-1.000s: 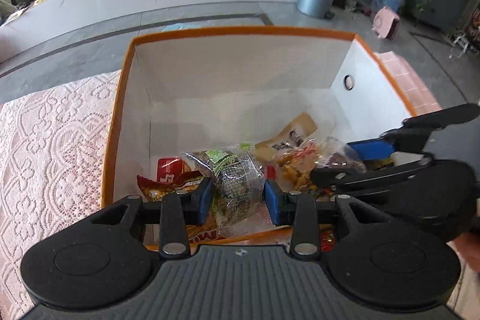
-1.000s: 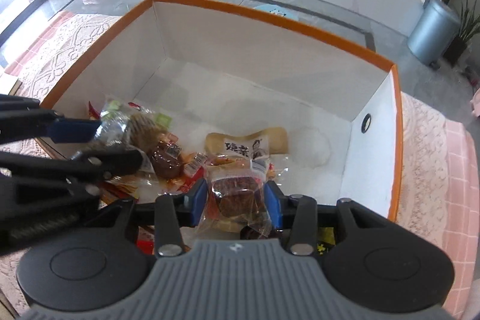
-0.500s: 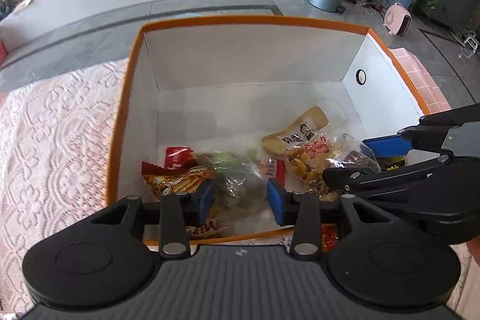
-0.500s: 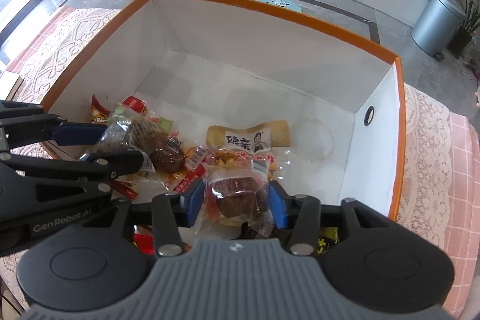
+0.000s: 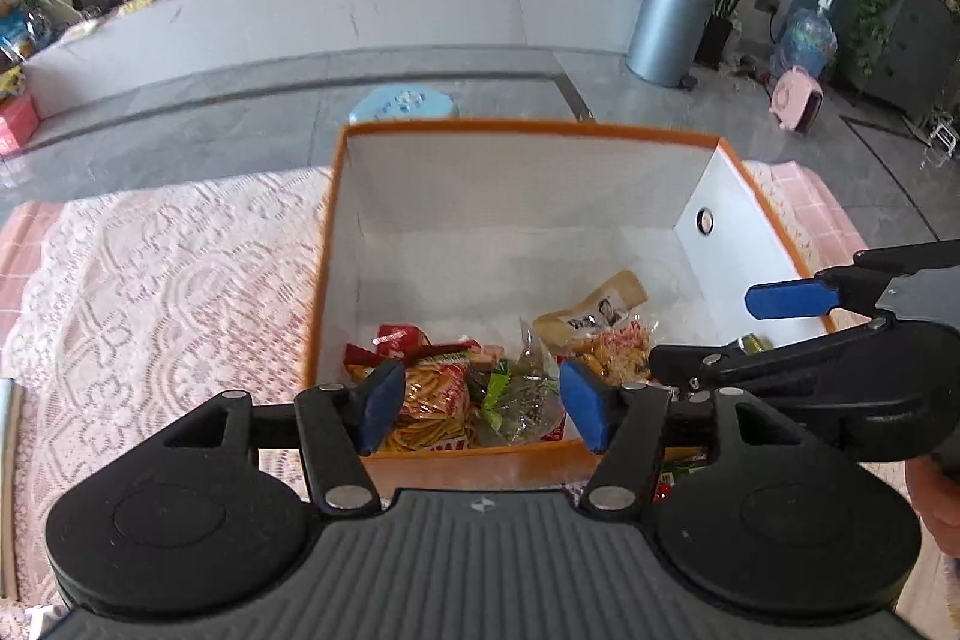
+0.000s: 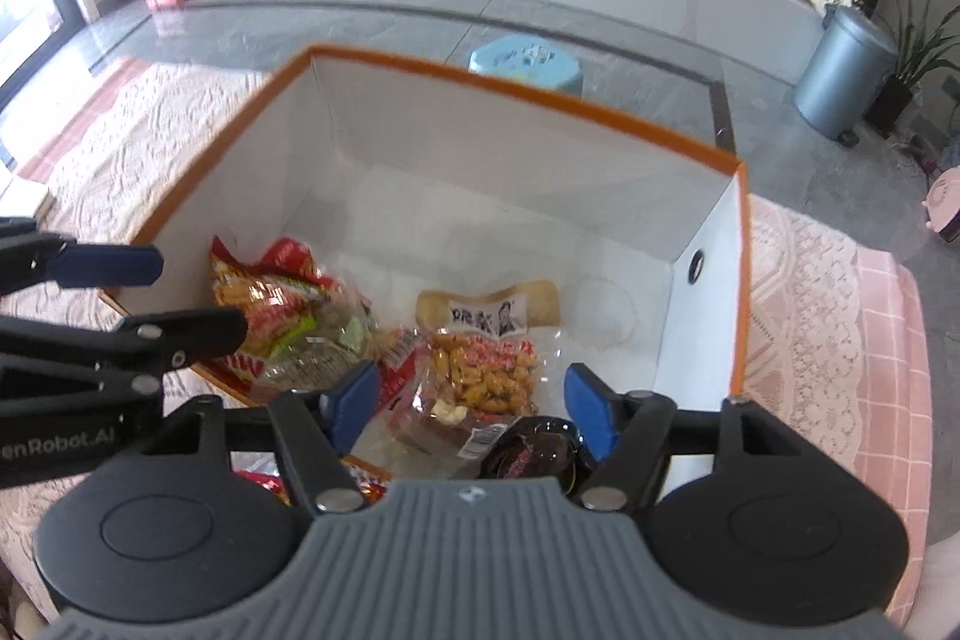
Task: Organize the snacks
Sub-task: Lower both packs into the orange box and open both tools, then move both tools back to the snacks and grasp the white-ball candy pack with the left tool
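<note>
Two grippers are in my views, and both hang over the near edge of the biggest thing here, a white storage box with an orange rim [image 5: 528, 127], which stands on the table under a pink lace cloth [image 5: 168, 274]. Behind the table I see grey floor, a light blue stool [image 6: 527, 61] just past the far wall of the box and a grey bin [image 5: 669, 28] further away. My left gripper [image 5: 480, 403] has its fingers wide apart with nothing between them, and my right gripper [image 6: 471, 409] is the same, fingers spread and empty. All the snacks lie on the bottom of the box, gathered toward its near side. On the left is a red noodle snack bag [image 5: 435, 394], and touching it is a clear packet with green print [image 5: 519, 391]. More to the middle lies a clear bag of orange fried pieces [image 6: 486, 370], and just behind it a beige packet with a face label [image 6: 489, 310]. The smallest, a dark round snack in clear wrap [image 6: 534, 451], lies close under my right fingers.
</note>
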The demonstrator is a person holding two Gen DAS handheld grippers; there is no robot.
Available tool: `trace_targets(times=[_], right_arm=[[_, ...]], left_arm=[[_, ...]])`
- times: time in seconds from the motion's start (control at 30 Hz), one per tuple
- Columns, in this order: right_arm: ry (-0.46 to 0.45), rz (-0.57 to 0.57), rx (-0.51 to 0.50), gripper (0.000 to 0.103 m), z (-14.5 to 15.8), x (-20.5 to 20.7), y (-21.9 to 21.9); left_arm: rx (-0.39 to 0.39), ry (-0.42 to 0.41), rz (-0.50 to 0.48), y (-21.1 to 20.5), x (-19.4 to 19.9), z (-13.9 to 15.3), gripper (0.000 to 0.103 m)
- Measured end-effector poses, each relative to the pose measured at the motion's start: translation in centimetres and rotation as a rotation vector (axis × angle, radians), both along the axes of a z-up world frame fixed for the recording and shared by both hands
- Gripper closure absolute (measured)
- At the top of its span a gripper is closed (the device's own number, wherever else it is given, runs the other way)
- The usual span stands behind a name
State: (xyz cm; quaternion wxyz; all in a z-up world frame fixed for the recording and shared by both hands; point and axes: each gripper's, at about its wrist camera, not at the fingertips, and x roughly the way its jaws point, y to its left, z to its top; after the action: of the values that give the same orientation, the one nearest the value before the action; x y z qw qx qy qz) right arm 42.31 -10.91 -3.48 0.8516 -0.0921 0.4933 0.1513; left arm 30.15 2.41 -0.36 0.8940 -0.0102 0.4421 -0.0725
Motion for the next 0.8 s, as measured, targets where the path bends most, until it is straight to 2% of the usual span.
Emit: trace_targets(times=[0.1, 0.37, 0.47, 0.63, 0.8], right_arm=[[-0.048, -0.02, 0.023, 0.029, 1.5, -1.2, -0.2], [-0.166, -0.079, 0.116, 0.028, 4.7, -6.1, -1.8], [-0.189, -0.09, 0.161, 0.024, 5.5, -8.2, -2.5], [-0.232, -0.093, 0.224, 0.02, 6.2, -12.2, -3.5], [-0.295, -0.088, 0.263, 0.017, 5.8, -16.8, -4.1]], left_arm=[[0.0, -0.056, 0.013, 0.4, -1.4, 1.4, 0.033], [0.022, -0.203, 0.002, 0.8, -6.5, 4.9, 0.033], [0.035, -0.249, -0.013, 0.7, -8.7, 5.9, 0.032], [0.027, -0.315, -0.023, 0.8, -12.2, 6.5, 0.028], [0.008, -0.34, -0.029, 1.0, -15.2, 5.9, 0.025]])
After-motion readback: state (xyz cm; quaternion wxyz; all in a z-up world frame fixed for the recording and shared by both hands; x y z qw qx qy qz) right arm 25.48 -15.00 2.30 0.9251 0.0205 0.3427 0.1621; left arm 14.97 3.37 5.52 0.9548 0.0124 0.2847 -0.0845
